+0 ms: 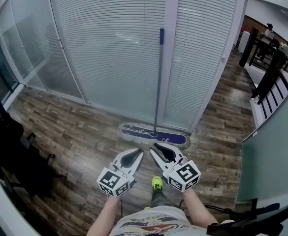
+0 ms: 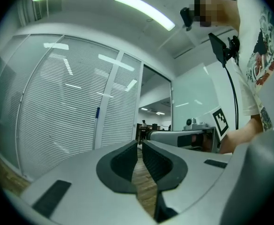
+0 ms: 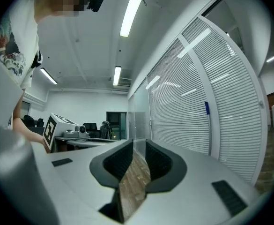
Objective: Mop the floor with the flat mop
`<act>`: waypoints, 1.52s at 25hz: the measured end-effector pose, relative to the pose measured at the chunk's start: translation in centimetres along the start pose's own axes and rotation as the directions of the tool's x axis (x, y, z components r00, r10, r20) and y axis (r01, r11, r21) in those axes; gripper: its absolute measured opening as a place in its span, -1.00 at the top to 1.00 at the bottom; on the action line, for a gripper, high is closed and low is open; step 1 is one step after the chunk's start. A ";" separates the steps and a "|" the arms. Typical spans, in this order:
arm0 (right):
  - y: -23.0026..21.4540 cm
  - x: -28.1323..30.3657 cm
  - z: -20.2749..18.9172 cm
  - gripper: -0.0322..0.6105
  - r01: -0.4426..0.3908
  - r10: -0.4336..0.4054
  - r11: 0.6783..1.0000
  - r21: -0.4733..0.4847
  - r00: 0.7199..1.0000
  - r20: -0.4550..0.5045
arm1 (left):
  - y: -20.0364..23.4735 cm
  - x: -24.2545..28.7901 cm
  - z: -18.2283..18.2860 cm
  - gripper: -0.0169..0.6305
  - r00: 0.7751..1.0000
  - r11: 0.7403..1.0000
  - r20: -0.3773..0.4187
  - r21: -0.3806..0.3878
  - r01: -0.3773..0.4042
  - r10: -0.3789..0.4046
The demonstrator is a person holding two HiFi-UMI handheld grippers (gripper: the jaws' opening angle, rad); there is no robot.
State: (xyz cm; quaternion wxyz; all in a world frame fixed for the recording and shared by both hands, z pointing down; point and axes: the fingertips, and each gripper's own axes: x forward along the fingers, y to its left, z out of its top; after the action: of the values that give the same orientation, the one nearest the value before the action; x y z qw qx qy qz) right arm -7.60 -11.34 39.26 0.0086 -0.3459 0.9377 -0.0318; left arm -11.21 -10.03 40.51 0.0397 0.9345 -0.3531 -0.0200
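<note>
Left margin: dark furniture (image 1: 8,151) stands on the wood floor (image 1: 80,132) near the blinds (image 1: 109,43); a wide stroke that way could drive the mop head into it.
Left gripper (image 1: 139,153): jaws closed together, nothing between them; held level, short of the mop; in my judgement it cannot take the handle until it opens; a late opening means a push, not a grip.
Flat mop (image 1: 154,133): apart from both tools; head flat on the floor at the foot of the blinds; handle (image 1: 159,82) upright, apparently leaning on the white post (image 1: 169,48); nothing secures it; a knock from a closed tool would likely slide the handle sideways and drop it.
Green shoe (image 1: 156,182): just behind the grippers, near the mop head; a trip risk on the first pull.
Right gripper (image 1: 153,148): jaws likewise together and empty; just beside the left one; both reaching for one thin handle could clash.
Right margin: glass panel (image 1: 276,146) stands close by; the long handle could strike it on a back-swing.
</note>
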 end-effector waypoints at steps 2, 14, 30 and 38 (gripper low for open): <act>-2.3 1.8 0.3 0.66 0.001 -0.001 1.000 -0.003 1.000 0.002 | 1.9 2.0 0.1 0.90 1.000 1.000 -0.008 0.000 -0.004 0.004; -18.4 11.1 1.0 0.66 -0.035 0.036 0.999 0.027 0.999 -0.003 | 12.8 17.6 0.4 0.90 0.998 1.000 -0.053 0.016 -0.020 0.021; -31.9 18.6 1.5 0.66 -0.049 0.050 0.998 0.051 0.998 -0.026 | 21.4 29.8 0.4 0.90 0.994 0.999 -0.104 0.052 -0.017 0.022; -37.2 23.1 1.7 0.66 -0.010 0.011 0.999 0.036 0.999 -0.030 | 25.9 35.0 0.0 0.83 0.994 0.998 -0.102 0.054 0.040 -0.034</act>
State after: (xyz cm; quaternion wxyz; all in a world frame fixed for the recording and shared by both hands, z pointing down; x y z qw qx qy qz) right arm -1.00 -54.65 40.10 0.0007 -0.3400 0.9389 -0.0536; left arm -2.00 -52.50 42.49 0.0310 0.9415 -0.3337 0.0363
